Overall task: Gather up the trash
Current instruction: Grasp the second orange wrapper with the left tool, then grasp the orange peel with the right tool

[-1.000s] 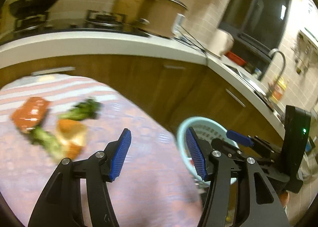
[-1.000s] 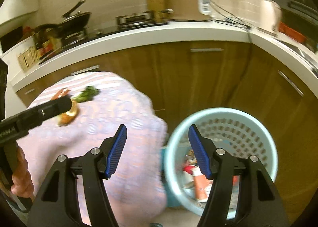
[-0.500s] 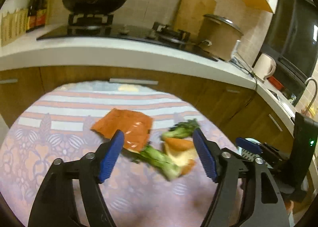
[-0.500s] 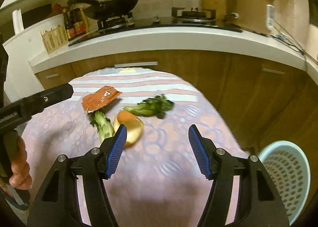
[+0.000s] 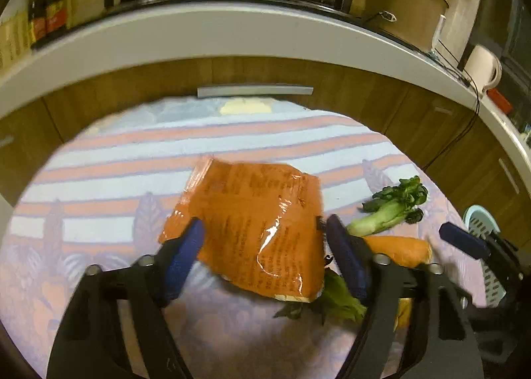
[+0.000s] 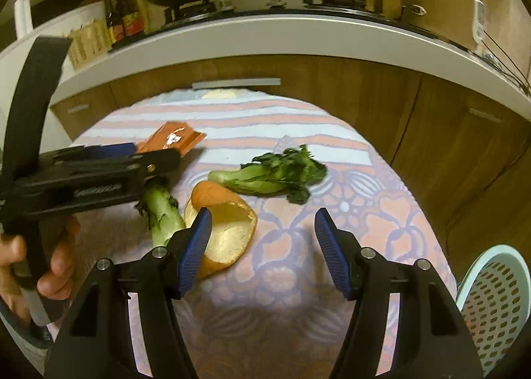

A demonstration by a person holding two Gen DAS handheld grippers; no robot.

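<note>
An orange wrapper [image 5: 262, 229] with dark print lies on a tablecloth [image 5: 132, 159] of pink and white stripes and lilac floral motifs, beside green vegetable stalks [image 6: 265, 176], orange peel [image 6: 229, 229] and a pale blue perforated basket [image 6: 497, 306].

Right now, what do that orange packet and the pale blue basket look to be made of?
Orange packet: seemingly thin plastic film, glossy; it crinkles and throws a white glare. Pale blue basket: probably moulded plastic, matte, its wall pierced with regular holes.

Glossy orange plastic wrapper [image 5: 262, 233] on patterned cloth [image 5: 99, 179]
</note>
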